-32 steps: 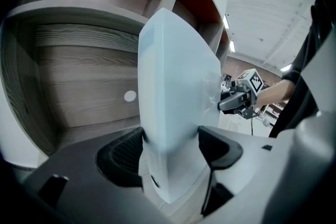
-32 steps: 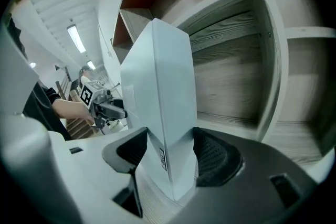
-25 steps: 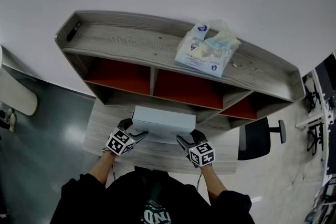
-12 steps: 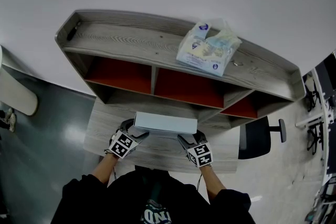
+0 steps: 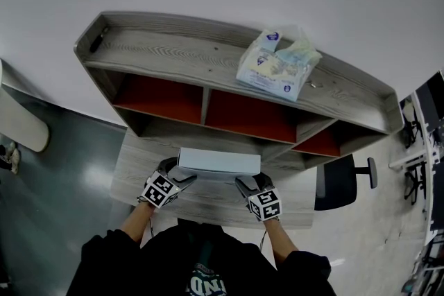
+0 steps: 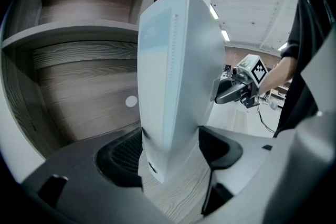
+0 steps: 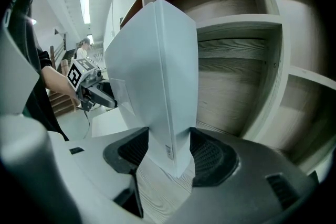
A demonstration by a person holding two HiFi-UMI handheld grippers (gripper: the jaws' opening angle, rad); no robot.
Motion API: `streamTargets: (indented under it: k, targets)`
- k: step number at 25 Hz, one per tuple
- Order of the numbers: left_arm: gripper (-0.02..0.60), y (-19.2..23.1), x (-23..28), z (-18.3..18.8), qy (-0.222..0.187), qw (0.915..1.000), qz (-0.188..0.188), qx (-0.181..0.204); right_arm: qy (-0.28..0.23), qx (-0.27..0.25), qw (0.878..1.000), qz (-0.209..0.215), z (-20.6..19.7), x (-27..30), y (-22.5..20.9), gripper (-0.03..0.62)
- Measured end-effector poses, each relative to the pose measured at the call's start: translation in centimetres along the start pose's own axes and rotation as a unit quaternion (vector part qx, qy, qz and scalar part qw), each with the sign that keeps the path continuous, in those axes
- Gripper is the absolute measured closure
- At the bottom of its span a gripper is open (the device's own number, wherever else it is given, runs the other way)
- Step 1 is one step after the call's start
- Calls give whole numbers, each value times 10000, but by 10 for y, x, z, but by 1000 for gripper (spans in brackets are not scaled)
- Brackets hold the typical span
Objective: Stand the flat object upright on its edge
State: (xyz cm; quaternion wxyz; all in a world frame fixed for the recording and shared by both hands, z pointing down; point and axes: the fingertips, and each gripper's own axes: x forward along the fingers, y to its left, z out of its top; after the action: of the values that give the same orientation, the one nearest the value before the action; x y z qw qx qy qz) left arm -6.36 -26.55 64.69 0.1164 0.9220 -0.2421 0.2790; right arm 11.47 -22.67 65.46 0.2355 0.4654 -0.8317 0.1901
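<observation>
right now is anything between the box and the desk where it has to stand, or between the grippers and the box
Nothing visible. The left gripper and right gripper each clamp an end of the white box, and the desk under its lower edge is bare wood; the shelf unit stands behind it.
</observation>
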Motion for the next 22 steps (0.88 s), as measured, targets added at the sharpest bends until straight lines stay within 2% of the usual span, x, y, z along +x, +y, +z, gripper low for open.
streamTargets:
  k: [9,14,19,22]
  targets:
    - [236,5,-3,2,-107,9996,-253,67,-63,104,9999,-72,5,-5,2,335]
    - [209,6,-5,9,-286,9979,-572,96,-52,175,9997,-130,4,-7,3,336]
    - [205,10,-8,19,-341,9924,-987,656,8,244,9994,-226,0,-8,5,336]
    - [206,8,-6,24,-249,9853,-1296,1082,50,285,9991,-294,-1,-8,6,336]
